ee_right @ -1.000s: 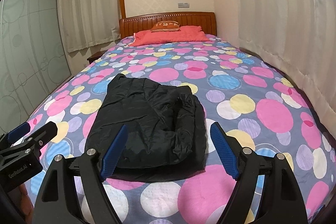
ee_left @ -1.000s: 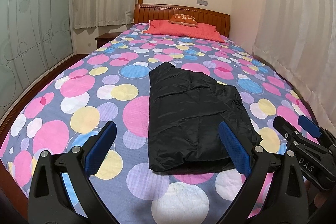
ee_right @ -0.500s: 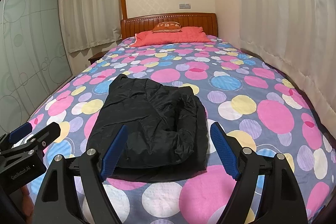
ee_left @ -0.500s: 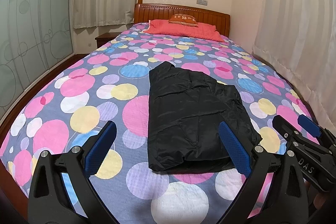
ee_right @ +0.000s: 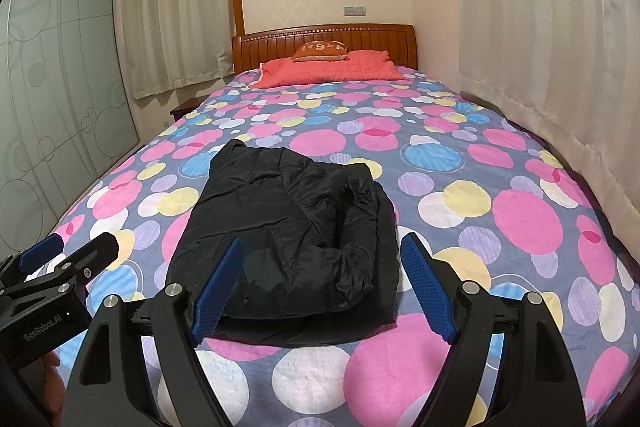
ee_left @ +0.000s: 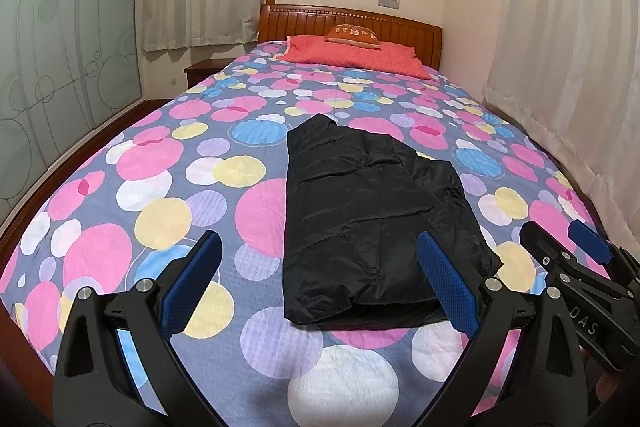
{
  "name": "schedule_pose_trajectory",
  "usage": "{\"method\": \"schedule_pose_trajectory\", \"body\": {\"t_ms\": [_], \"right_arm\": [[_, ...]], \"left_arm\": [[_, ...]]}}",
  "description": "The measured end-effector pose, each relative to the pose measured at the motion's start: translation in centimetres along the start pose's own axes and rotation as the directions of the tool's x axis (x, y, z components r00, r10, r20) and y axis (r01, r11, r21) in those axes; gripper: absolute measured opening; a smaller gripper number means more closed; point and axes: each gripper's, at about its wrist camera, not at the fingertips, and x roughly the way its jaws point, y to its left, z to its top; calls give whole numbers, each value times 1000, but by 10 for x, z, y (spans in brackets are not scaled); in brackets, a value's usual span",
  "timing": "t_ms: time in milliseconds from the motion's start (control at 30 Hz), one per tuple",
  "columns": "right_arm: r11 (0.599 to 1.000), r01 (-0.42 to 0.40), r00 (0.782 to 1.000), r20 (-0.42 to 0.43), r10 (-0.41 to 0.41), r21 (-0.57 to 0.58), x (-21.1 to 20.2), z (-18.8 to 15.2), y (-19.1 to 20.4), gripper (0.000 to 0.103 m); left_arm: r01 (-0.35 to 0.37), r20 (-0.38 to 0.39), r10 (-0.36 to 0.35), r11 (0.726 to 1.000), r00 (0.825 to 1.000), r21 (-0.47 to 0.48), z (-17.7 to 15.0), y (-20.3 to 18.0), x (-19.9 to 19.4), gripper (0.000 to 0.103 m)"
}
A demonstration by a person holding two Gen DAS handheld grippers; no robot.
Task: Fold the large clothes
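Note:
A black padded jacket (ee_left: 368, 215) (ee_right: 292, 227) lies folded into a long rectangle on the dotted bedspread (ee_left: 160, 187) (ee_right: 500, 195), near the foot of the bed. My left gripper (ee_left: 320, 259) hovers open above the near end of the bed, left of the jacket's near edge, nothing between its blue pads. My right gripper (ee_right: 320, 267) hangs open over the jacket's near end, clear of the cloth. Each gripper shows in the other's view: the right gripper (ee_left: 568, 251) at the lower right, the left gripper (ee_right: 76, 251) at the lower left.
A red pillow (ee_left: 352, 57) and a small orange cushion (ee_left: 354, 35) lie against the wooden headboard (ee_left: 348, 19). Curtains (ee_left: 560, 67) hang along the right wall. Frosted sliding doors (ee_left: 60, 67) and a nightstand (ee_left: 204, 71) stand on the left.

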Motion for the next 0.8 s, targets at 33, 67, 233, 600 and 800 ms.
{"method": "schedule_pose_trajectory", "body": {"t_ms": [33,67,233,600,800], "right_arm": [[1000,1,1000,0,-1,0,0,0,0,79],[1000,0,1000,0,0,0,0,0,0,79],[1000,1,1000,0,-1,0,0,0,0,79],[1000,1,1000,0,-1,1,0,-1,0,79],[1000,0,1000,-1,0,1,0,-1,1,79]], "left_arm": [[0,1,0,1000,1000,-3,-1,0,1,98],[1,2,-1,1000,1000,-5,-1,0,1,98],[4,7,-4,1000,1000,-9,0,1,1,98],[-48,10,48,999,999,-4,0,-1,-4,101],[-36,38,36,999,999,-1,2,-1,-7,101]]}}
